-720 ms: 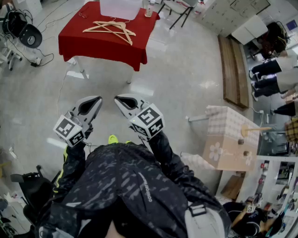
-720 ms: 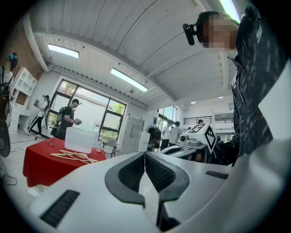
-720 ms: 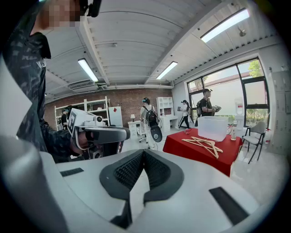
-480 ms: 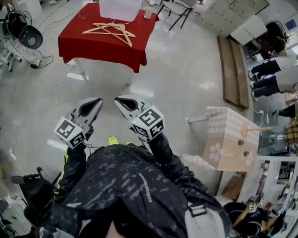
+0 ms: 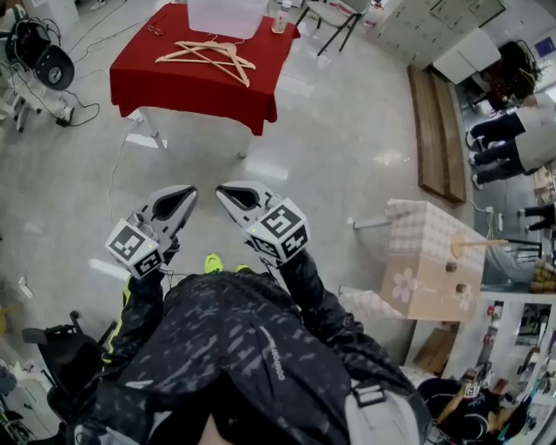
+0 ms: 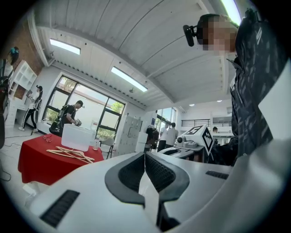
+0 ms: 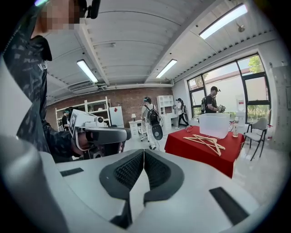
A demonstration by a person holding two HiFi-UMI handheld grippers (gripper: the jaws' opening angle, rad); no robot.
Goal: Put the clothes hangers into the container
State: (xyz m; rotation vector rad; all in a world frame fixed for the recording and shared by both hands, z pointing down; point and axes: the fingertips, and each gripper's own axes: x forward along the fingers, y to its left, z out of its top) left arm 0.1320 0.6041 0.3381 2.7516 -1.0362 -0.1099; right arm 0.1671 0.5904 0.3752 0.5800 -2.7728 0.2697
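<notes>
Both grippers are held low in front of the person, side by side, tips pointing forward over the floor.

Left gripper point(image 5: 184, 192): jaws clenched, the dark ribbed pads meet along one line in the left gripper view, nothing between them.

Right gripper point(image 5: 222, 188): jaws also clenched pad to pad, empty. It sits just beside the left gripper, apart from it, and their tips lean toward each other.

Clothes hangers point(image 5: 208, 56): pale wood, lying crossed in a loose heap on a table with a red cloth point(image 5: 187, 91). They are well ahead of both grippers, beyond the tips, with open floor between. In the left gripper view they lie ahead and to the left of the jaws; in the right gripper view, ahead and to the right.

Container point(image 5: 228, 16): translucent white tub on the same table, just past the hangers on the side away from the grippers. No hanger shows inside it.

A bottle point(image 5: 280, 17) stands on the table's far edge, right of the container. A checked box point(image 5: 426, 256) sits on the floor off to the right of the right gripper.
</notes>
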